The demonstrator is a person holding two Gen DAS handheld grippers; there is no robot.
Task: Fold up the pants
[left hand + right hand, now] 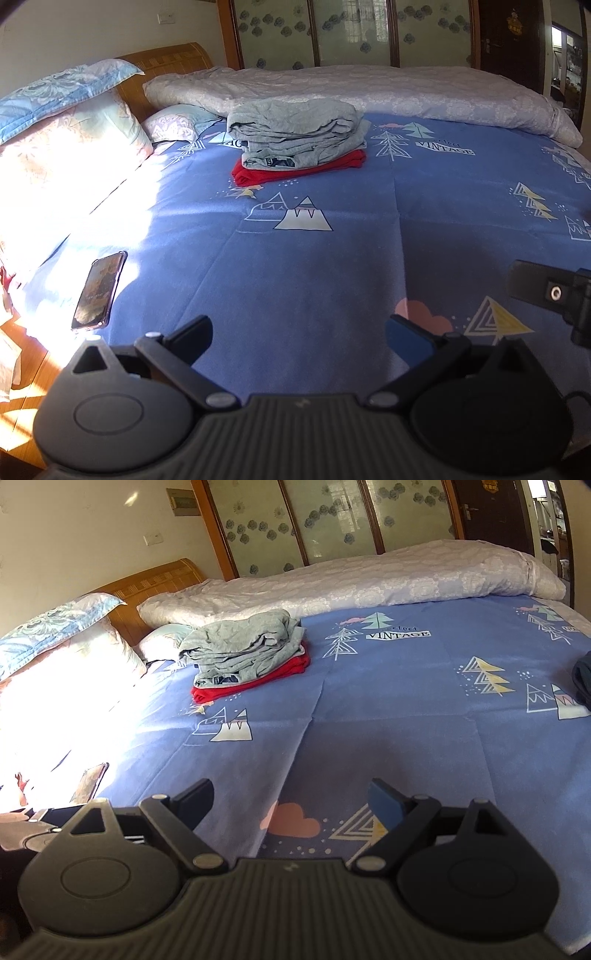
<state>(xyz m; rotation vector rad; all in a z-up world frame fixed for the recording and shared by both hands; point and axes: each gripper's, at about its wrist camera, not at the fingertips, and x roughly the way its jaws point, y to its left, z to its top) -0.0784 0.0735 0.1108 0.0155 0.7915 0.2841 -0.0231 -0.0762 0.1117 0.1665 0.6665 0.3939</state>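
A stack of folded clothes lies far back on the blue bed sheet (pixel 314 266): grey garments (pixel 291 131) on top of a red one (pixel 295 171). It also shows in the right wrist view, grey (pixel 243 646) over red (pixel 255 685). A dark garment (pixel 583 681) peeks in at the right edge of the right wrist view. My left gripper (pixel 299 332) is open and empty, low over the sheet near the front edge. My right gripper (pixel 291 797) is open and empty too; part of it shows at the right of the left wrist view (pixel 554 295).
A phone (pixel 99 291) lies on the sheet at the left, near the bed's edge. Pillows (pixel 62 140) are stacked at the left by the wooden headboard (pixel 173 61). A folded pale quilt (pixel 369 92) runs along the far side. Wooden floor (pixel 22 406) shows at lower left.
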